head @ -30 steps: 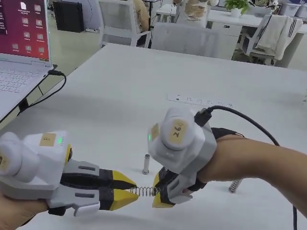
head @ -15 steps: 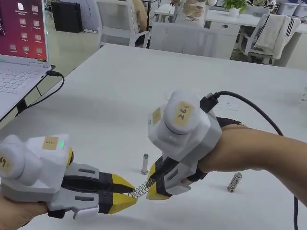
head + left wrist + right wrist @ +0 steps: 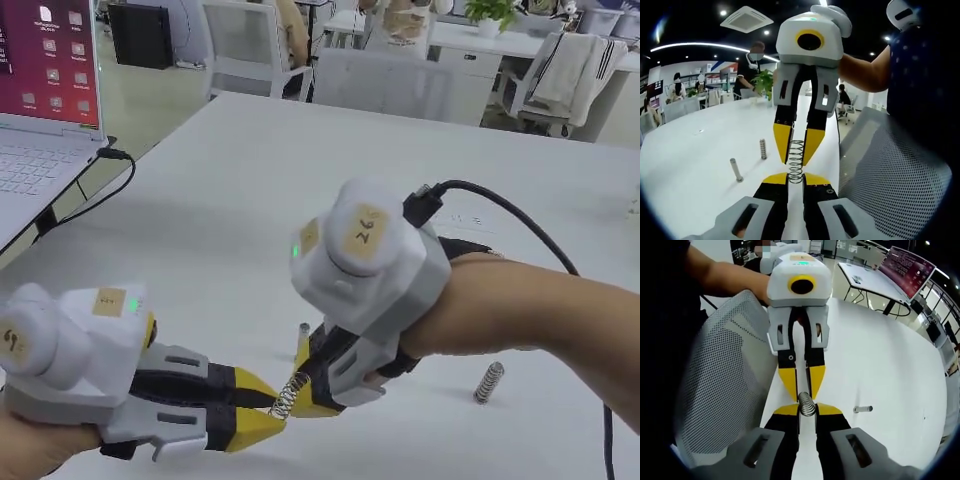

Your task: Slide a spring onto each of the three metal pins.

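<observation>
A small steel spring (image 3: 291,393) spans the gap between my two grippers, low over the white table (image 3: 230,200). My left gripper (image 3: 262,407) comes in from the bottom left and is shut on the spring's near end (image 3: 796,165). Pointing down from above, my right gripper (image 3: 306,392) is shut on the other end (image 3: 807,403). In the left gripper view my own jaws (image 3: 796,178) meet the right gripper's yellow tips (image 3: 795,148) head-on. One metal pin (image 3: 304,334) stands upright just behind the tips. A second spring (image 3: 488,381) lies on the table to the right.
An open laptop (image 3: 45,110) with a black cable (image 3: 95,195) sits at the table's left edge. A black cable (image 3: 520,245) trails from the right gripper. A mesh chair back (image 3: 890,170) is close beside the table. Chairs and desks stand beyond the far edge.
The right gripper has lifted and swung left, so the spring now slants upward between the tips instead of lying level. The left gripper has barely moved.
</observation>
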The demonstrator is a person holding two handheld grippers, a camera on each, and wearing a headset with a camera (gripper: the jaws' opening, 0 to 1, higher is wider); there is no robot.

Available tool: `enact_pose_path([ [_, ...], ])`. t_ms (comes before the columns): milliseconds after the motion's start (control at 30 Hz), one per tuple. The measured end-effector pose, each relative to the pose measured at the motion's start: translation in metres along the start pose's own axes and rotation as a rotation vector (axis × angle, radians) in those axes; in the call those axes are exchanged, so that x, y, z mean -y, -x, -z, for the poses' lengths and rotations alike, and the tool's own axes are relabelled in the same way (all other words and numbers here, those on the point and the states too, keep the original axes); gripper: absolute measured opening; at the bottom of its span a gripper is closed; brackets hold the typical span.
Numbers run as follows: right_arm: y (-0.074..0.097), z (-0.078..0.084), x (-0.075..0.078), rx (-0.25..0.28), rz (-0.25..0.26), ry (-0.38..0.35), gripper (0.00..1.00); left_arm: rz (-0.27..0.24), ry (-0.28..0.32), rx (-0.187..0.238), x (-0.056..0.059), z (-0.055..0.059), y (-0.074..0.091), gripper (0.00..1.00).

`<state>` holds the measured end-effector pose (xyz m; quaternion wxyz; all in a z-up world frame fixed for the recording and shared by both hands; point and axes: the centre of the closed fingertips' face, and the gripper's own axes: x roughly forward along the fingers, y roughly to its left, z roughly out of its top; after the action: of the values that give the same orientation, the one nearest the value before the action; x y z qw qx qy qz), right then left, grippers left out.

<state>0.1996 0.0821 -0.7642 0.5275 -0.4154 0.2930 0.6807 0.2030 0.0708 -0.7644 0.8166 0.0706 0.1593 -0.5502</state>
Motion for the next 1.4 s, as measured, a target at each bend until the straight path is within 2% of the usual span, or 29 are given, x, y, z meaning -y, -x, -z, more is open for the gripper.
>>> enact_pose_path([
  [467, -0.0020, -0.0042, -0.0023, -0.004, -0.011, -0.007, 0.08, 0.007, -0.006, -0.009, 0.0015, 0.0003, -0.0036, 0.02],
  [1133, -0.0029, -0.0089, 0.0000, -0.001, -0.007, 0.000, 0.07, -0.009, -0.003, 0.006, -0.0018, -0.0014, -0.0021, 0.03],
  [1400, -0.0024, -0.0095, 0.0038, -0.001, 0.000, -0.001, 0.07, -0.011, 0.004, 0.016, -0.0030, -0.0009, -0.0005, 0.08],
])
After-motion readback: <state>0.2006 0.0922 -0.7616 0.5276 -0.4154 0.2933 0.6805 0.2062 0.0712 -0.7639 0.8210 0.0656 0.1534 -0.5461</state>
